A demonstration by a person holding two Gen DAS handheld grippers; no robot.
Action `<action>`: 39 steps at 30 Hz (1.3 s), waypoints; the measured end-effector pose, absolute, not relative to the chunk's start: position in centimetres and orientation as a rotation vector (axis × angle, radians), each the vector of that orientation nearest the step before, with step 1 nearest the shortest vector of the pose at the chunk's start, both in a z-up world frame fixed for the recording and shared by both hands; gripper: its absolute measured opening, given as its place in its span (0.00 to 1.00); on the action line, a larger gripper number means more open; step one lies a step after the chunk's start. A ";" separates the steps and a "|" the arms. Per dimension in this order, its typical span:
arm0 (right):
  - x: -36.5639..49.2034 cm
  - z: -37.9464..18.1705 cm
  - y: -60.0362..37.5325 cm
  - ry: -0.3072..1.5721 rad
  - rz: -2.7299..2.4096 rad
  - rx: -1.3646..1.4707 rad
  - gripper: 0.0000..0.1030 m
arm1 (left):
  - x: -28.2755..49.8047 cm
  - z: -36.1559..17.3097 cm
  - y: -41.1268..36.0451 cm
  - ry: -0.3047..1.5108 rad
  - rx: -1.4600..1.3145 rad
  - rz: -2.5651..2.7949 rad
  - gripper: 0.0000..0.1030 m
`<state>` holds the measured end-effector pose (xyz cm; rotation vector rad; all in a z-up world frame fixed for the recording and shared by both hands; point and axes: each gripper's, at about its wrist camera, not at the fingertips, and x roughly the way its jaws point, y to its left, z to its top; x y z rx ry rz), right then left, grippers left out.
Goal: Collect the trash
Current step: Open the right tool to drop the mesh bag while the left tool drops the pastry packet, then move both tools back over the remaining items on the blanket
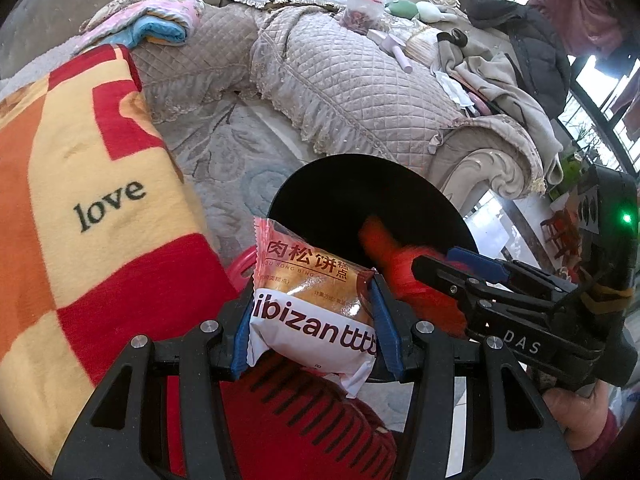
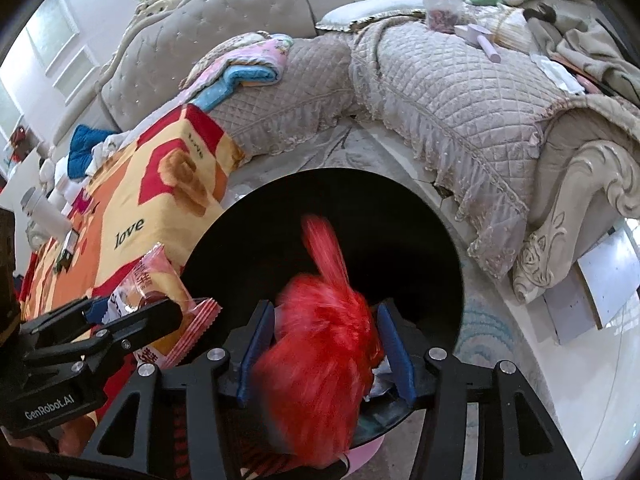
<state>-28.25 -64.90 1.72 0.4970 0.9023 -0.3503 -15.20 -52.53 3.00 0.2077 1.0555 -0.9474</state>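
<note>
My left gripper point(image 1: 312, 316) is shut on a pink and white snack packet point(image 1: 316, 300) with a bun inside, held at the near left rim of a black-lined trash bin point(image 1: 360, 196). The packet also shows in the right wrist view point(image 2: 160, 300). My right gripper point(image 2: 326, 344) is shut on a crumpled red plastic wrapper point(image 2: 320, 344), blurred, held over the bin's black opening point(image 2: 340, 200). In the left wrist view the right gripper point(image 1: 404, 268) comes in from the right with the red wrapper point(image 1: 396, 256) over the bin.
A table covered with a red, orange and yellow "love" blanket point(image 1: 80, 200) stands to the left of the bin. A quilted grey sofa point(image 1: 340, 80) with bags, clothes and a purple lint roller point(image 1: 400, 52) curves behind. A pale patterned rug point(image 2: 492, 328) lies beneath.
</note>
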 end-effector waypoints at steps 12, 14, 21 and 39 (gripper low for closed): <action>-29.2 1.8 -65.7 0.896 -0.374 0.539 0.52 | -15.1 3.1 -52.7 1.090 0.157 -0.992 0.54; -29.3 1.8 -65.8 0.894 -0.379 0.547 0.52 | -15.1 3.3 -52.6 1.091 0.152 -0.993 0.54; -29.0 2.0 -64.9 0.904 -0.367 0.540 0.52 | -15.2 3.9 -51.5 1.061 0.162 -0.948 0.54; -25.5 3.3 -58.3 0.933 -0.255 0.428 0.70 | -12.5 4.4 -43.4 0.985 0.184 -0.737 0.54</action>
